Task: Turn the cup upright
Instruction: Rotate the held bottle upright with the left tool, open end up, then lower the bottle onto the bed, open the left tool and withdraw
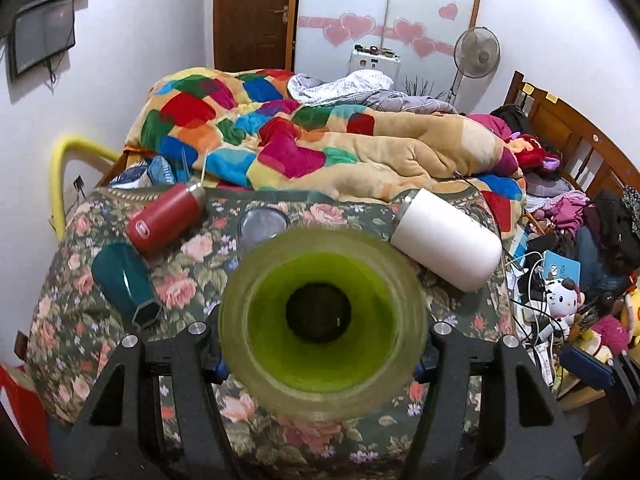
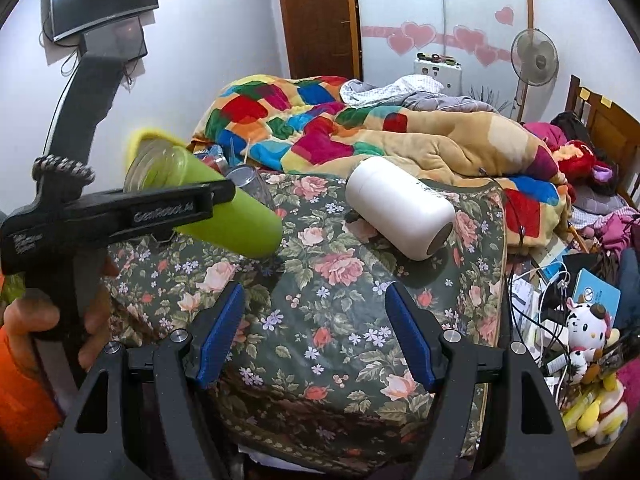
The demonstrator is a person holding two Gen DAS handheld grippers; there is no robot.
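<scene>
My left gripper point(image 1: 320, 360) is shut on a green cup point(image 1: 320, 320), whose open mouth faces the left wrist camera. In the right wrist view the same green cup point(image 2: 224, 208) is held tilted in the air above the floral cloth, mouth up-left, between the left gripper's fingers point(image 2: 176, 208). My right gripper point(image 2: 316, 340) is open and empty above the floral cloth point(image 2: 320, 280). A white cup point(image 2: 400, 216) lies on its side on the cloth, also in the left wrist view point(image 1: 444, 240).
A red flask point(image 1: 166, 220) and a teal cup point(image 1: 124, 284) lie on their sides at the left. A clear glass point(image 1: 262, 222) stands behind the green cup. A patchwork quilt point(image 1: 280, 132) lies behind; cables and toys point(image 2: 580, 340) crowd the right.
</scene>
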